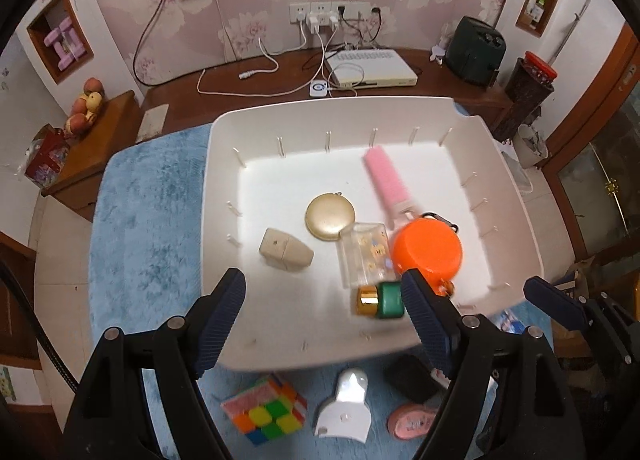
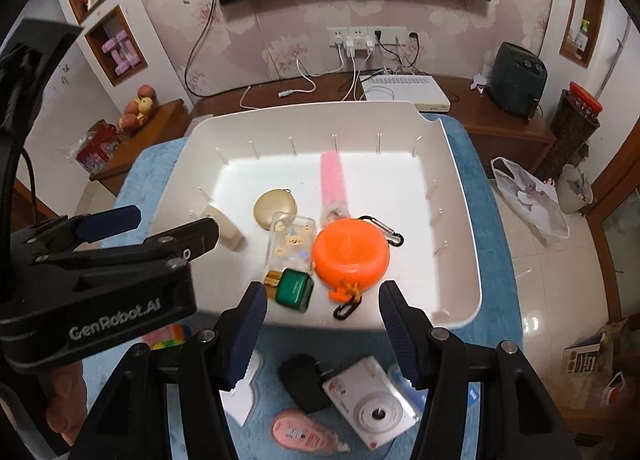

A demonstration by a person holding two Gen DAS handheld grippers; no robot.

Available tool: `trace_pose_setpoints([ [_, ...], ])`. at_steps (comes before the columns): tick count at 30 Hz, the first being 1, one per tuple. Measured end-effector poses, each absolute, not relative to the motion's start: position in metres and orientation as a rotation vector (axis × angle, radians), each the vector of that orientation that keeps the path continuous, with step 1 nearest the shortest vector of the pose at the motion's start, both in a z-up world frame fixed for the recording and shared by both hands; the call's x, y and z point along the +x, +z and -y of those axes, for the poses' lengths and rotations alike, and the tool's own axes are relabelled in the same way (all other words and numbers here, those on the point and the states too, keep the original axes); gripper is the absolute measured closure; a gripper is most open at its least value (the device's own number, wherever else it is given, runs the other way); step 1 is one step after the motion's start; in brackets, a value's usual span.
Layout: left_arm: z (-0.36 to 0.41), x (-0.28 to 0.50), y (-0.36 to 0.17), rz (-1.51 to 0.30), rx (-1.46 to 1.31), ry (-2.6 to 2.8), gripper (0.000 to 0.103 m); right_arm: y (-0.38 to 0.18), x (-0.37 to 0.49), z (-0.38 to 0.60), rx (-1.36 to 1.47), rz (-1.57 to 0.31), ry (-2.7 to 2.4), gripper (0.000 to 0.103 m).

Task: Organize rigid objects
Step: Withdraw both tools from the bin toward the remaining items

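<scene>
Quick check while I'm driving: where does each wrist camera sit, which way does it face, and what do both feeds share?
Left wrist: on the left hand-held gripper, looking steeply down at the white bin; own open fingers show, with the right hand-held gripper at the right edge.
Right wrist: on the right hand-held gripper, same downward aim; own open fingers and the left one show.
Shared: bin, orange bowl, green box, blue mat.

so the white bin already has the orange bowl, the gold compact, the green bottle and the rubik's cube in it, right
Not quite: the rubik's cube is not in the white bin; it lies outside on the blue mat, in front of the bin's near wall, as the left wrist view shows. The orange bowl, the gold compact and the green bottle are inside.
</scene>
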State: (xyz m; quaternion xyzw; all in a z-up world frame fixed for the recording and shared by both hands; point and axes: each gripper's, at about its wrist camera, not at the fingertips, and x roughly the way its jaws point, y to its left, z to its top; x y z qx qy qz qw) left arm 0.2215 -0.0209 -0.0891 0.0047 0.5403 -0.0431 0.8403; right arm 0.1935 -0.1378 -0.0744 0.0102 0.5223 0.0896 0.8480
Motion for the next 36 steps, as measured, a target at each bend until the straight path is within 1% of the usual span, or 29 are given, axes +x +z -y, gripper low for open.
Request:
trace_pose_setpoints([
  [10, 0.012, 0.168, -0.058, -1.062, -0.018, -0.059, 0.020, -0.050, 0.147, 0.149, 0.014, -1.039, 0.213, 0.044],
  [18, -0.003, 0.130, -0.047, -1.011, -0.041, -0.023, 0.020, -0.048, 0.119, 0.161, 0.027, -1.030, 0.242, 0.044],
  [27, -0.035, 0.106, -0.057, -1.032, -0.111, 0.050, 0.021, -0.064, 0.092, 0.157, 0.036, -1.070, 0.271, 0.044],
  [36, -0.047, 0.103, -0.090, -1.112, -0.152, 0.109, 0.020, -0.085, 0.080, 0.132, 0.060, -1.097, 0.300, 0.044],
])
